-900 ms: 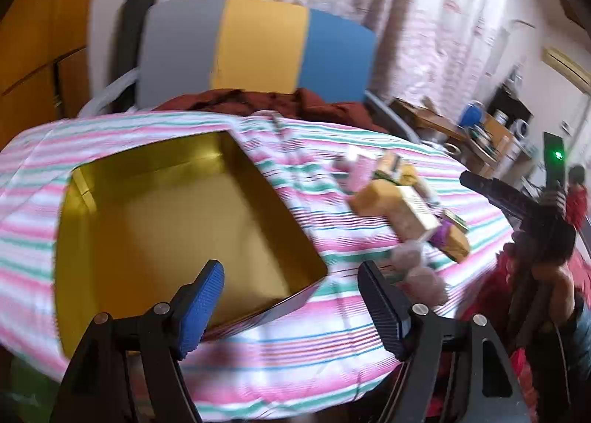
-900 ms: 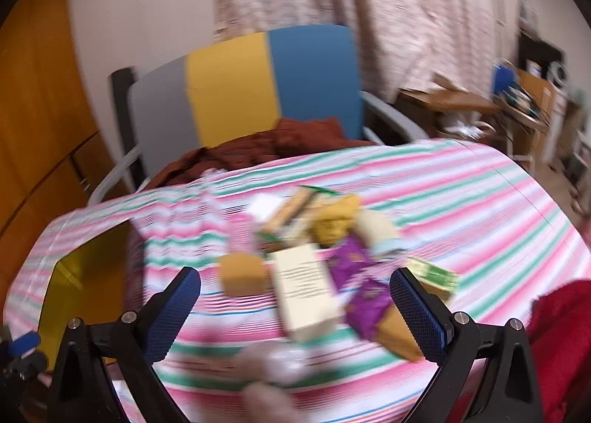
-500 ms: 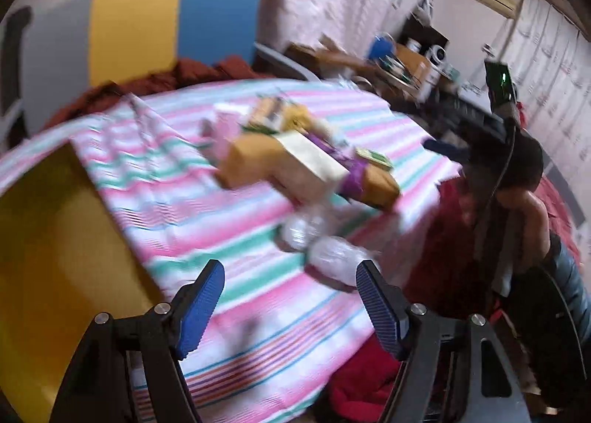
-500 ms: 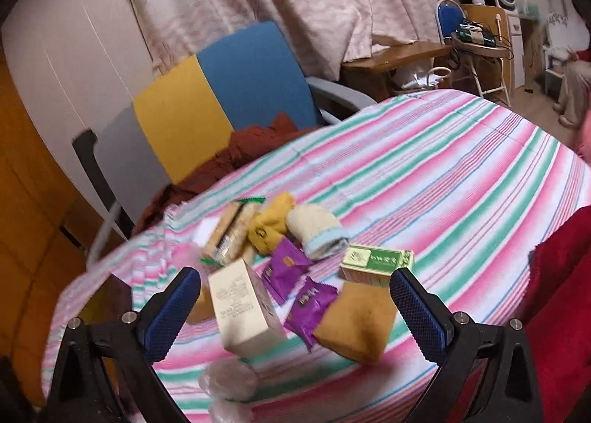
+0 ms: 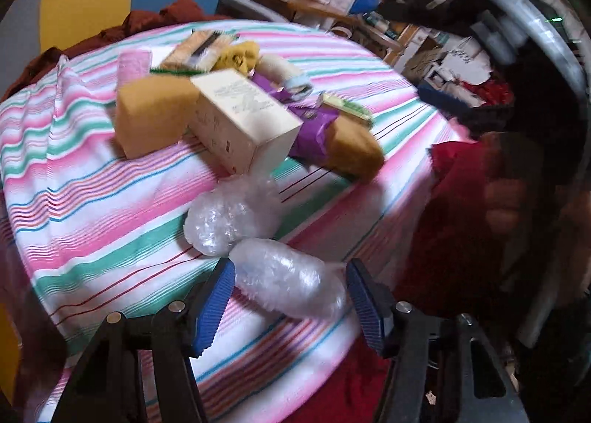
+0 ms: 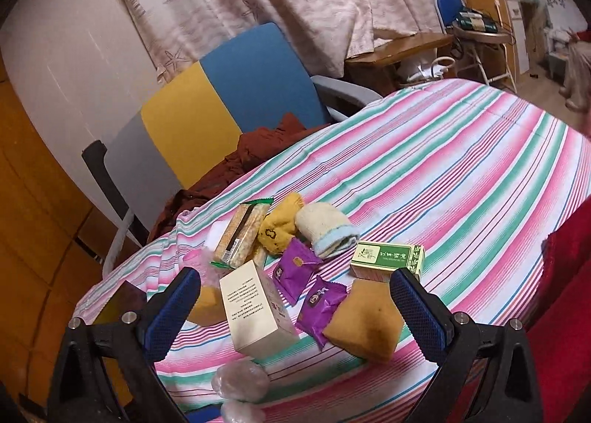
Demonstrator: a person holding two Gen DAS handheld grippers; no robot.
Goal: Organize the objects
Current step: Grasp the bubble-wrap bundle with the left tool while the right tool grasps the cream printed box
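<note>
Swung away from the gold tin toward the pile since the earlier frame, and came low over the near table edge. Left gripper (image 5: pixel 290 299) stood with its blue pads apart on both sides of a bubble-wrap bundle (image 5: pixel 291 284), close but not clearly touching. Second bubble-wrap bundle (image 5: pixel 231 218) lay just behind, touching the first. Beyond, cream box (image 5: pixel 242 120) leaned against yellow sponge (image 5: pixel 153 112); purple packets (image 5: pixel 312 127) and flat sponge (image 5: pixel 352 149) sat near the right edge of the striped cloth (image 5: pixel 92 194). Right gripper (image 6: pixel 295 312) hung spread wide above the same pile, holding nothing. Green box (image 6: pixel 388 260) lay beside bare cloth, with much open room to the right.
</note>
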